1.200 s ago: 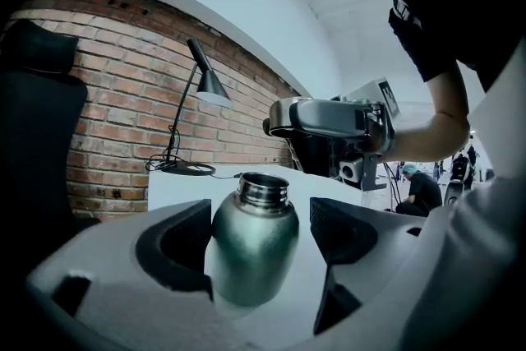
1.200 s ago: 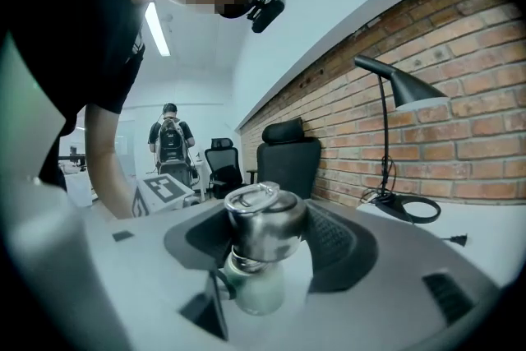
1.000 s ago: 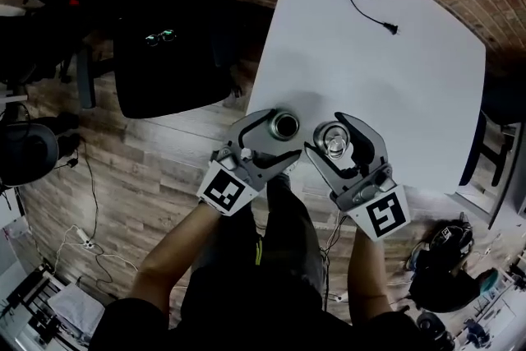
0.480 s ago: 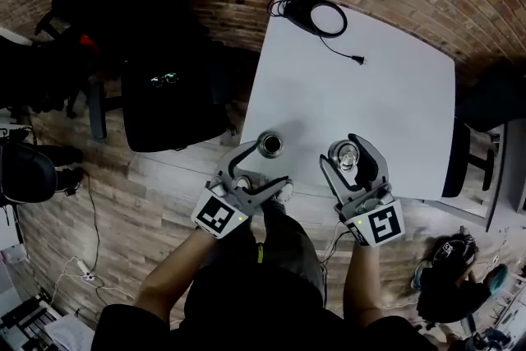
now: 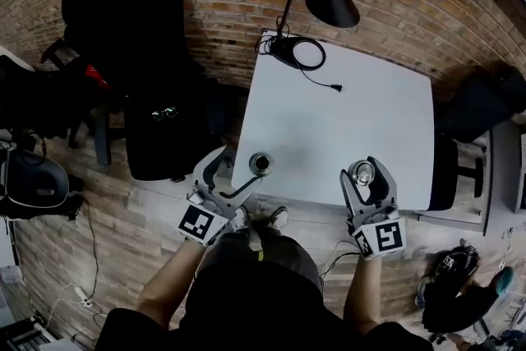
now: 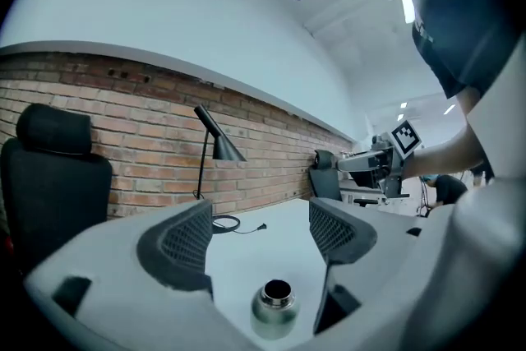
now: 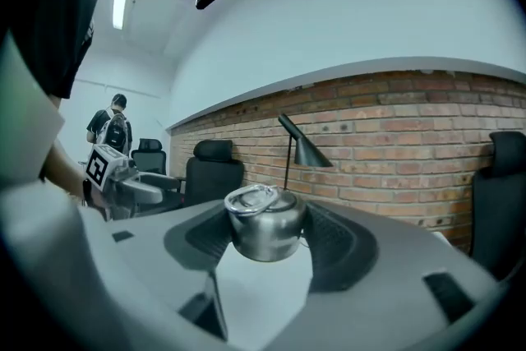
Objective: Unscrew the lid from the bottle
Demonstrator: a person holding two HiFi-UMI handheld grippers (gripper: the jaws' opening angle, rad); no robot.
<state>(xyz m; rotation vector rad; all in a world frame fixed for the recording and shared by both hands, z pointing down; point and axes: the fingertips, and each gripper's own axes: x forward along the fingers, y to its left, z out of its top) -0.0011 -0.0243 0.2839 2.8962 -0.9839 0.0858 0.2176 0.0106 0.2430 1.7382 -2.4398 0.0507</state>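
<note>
The steel bottle (image 5: 260, 163) stands upright with its mouth uncovered near the front left edge of the white table (image 5: 345, 119). My left gripper (image 5: 242, 167) is open just left of it, off the table's edge, not touching it. In the left gripper view the bottle (image 6: 274, 308) sits low between the spread jaws of the left gripper (image 6: 259, 234). My right gripper (image 5: 363, 171) is shut on the steel lid (image 5: 362, 172) near the table's front right edge. The lid (image 7: 265, 222), with its loop handle, is clamped between the pads of the right gripper (image 7: 265, 236).
A black desk lamp (image 5: 329, 0) and a coiled black cable (image 5: 297, 52) are at the table's far left corner. A black office chair (image 5: 168, 131) stands left of the table, another chair (image 5: 485, 107) to the right. A brick wall runs behind.
The left gripper has backed off the bottle and moved left. The right gripper has carried the lid to the right, away from the bottle. The head view has pulled back.
</note>
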